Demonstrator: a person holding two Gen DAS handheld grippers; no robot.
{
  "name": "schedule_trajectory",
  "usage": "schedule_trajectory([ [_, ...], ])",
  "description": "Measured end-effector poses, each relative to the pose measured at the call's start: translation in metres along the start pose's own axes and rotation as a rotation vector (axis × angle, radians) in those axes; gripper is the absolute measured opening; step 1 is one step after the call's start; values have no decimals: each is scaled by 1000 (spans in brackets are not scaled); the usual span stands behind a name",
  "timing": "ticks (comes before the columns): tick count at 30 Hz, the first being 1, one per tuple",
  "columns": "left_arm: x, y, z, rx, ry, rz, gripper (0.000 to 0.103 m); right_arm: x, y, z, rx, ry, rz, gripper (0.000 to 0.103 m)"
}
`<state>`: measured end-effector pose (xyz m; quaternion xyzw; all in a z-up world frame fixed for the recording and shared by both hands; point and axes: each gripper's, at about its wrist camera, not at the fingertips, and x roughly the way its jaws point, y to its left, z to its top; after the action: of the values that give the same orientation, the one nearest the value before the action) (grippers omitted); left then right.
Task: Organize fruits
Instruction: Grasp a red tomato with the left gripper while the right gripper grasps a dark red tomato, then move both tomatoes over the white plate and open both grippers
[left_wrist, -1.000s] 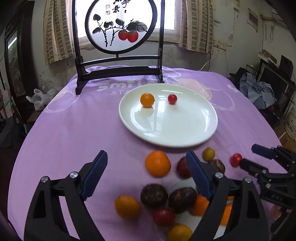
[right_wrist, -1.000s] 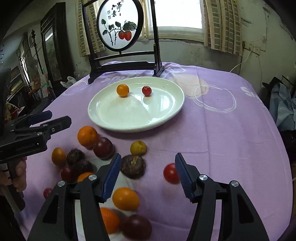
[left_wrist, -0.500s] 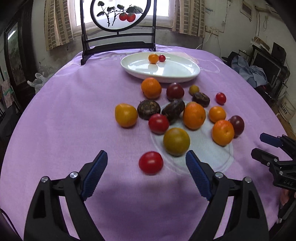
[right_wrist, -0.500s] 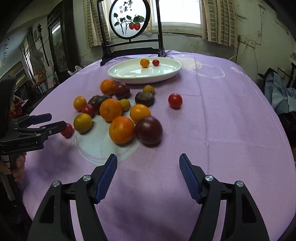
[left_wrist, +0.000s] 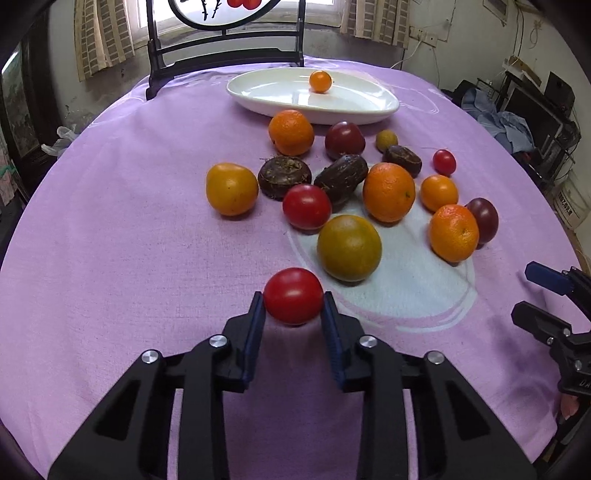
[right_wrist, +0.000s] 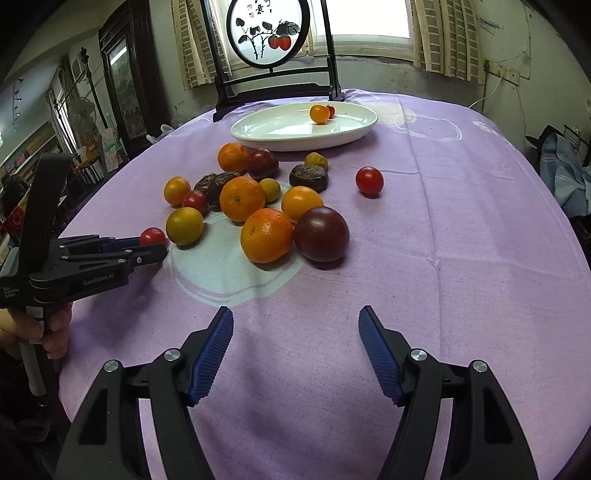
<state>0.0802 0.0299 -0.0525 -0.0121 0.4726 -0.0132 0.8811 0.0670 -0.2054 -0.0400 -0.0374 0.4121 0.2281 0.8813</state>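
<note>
Left tool (left_wrist: 293, 308) clamps red tomato (left_wrist: 293, 295), second plate tomato (right_wrist: 331, 110) only right view

Purple tablecloth (left_wrist: 110, 258), white plate (left_wrist: 369, 107) (glossy), red tomato (left_wrist: 293, 295)

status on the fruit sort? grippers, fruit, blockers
Left gripper shut on red tomato, on the cloth. Right gripper open, empty, short of the pile. White plate holds a small orange fruit; other fruits lie between tomato and plate.
</note>
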Motion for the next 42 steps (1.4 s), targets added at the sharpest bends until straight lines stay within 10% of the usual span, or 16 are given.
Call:
schedule_trajectory([
  [9, -1, 0, 1, 6, -5, -28, 30, 30, -11, 25, -78, 99, -163, 71],
  [16, 2, 0, 4, 7, 5, -37, 30, 53, -7, 41, -162, 118, -136, 69],
  [23, 4, -1, 7, 15, 10, -29, 30, 61, 2, 55, -196, 109, -123, 40],
  [42, -49, -8, 42, 75, -152, -9, 30, -16, 9, 75, -184, -125, -75, 39],
])
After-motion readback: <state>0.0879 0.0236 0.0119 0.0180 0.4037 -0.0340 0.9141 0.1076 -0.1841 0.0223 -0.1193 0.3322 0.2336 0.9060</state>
